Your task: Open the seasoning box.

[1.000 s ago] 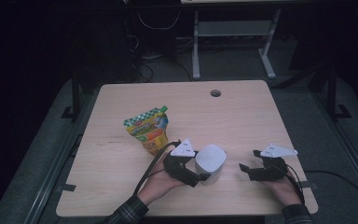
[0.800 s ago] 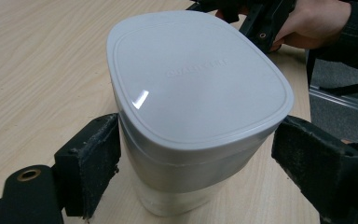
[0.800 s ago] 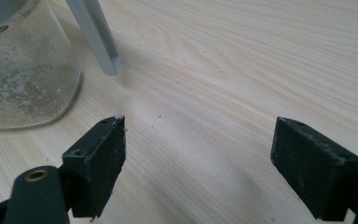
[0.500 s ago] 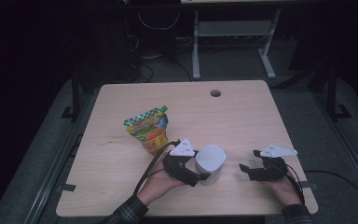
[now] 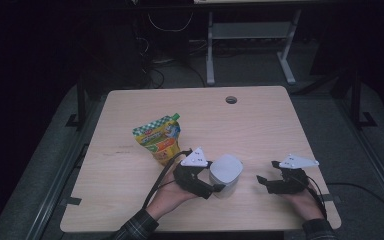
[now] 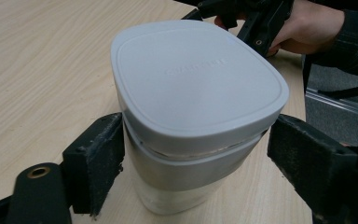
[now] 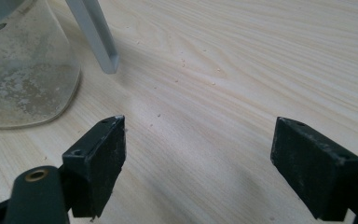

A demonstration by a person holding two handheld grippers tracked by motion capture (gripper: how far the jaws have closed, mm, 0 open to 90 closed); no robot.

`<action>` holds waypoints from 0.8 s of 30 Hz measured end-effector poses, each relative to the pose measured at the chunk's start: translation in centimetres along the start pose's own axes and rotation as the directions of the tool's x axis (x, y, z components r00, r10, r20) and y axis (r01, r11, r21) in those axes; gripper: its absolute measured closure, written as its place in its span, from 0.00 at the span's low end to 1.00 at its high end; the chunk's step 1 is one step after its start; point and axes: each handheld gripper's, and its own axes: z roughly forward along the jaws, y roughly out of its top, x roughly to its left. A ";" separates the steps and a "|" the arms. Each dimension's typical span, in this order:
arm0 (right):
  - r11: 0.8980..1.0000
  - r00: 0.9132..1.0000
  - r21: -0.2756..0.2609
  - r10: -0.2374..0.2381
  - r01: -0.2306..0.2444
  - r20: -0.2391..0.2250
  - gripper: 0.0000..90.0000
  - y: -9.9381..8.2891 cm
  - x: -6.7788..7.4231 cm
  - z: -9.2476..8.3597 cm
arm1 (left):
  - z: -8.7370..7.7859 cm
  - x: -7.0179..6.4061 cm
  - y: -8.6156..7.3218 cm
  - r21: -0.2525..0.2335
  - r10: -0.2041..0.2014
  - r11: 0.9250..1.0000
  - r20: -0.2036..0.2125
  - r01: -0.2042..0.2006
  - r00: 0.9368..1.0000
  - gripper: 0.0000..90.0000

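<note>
**Grey-lidded jar between the left jaws**

Grey plastic lid, rounded-square, faint embossed lettering too shallow to read, sits on a clear jar near the front edge of the table. Left gripper brackets the jar just under the lid; its jaws have just been closing in. In the left gripper view the left pad sits at the jar wall and the right pad stands a sliver off the lid rim — contact cannot be told for sure, so no firm squeeze is noted.

Right gripper rests low over the bare wood to the right of the jar, jaws wide apart with nothing between them. Its own view shows rough black pads, pale grain with scattered crumbs, and the jar's lower wall — cloudy, dusted with whitish residue. A pale flat bar leans beside the jar there; its top is cut off, identity unclear.

Standing foil pouch, green, yellow and orange print, spout cap on top, stands behind the left gripper, apart from the jar. Surroundings are dark; the jar's base is hidden in the high view.
</note>
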 end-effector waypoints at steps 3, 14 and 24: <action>1.000 1.000 0.001 0.002 -0.002 0.000 0.20 0.0 0.0 0.0 | -0.2 0.1 0.0 -0.001 -0.004 1.000 0.001 0.004 1.000 0.23; 1.000 1.000 0.000 0.000 0.000 -0.001 0.20 0.0 0.0 0.0 | -0.8 0.1 0.1 -0.007 -0.007 1.000 0.002 0.007 1.000 0.29; 1.000 1.000 0.002 0.002 -0.002 -0.002 0.20 0.0 0.0 0.0 | -1.3 0.1 0.4 -0.019 -0.011 1.000 0.001 0.011 1.000 0.34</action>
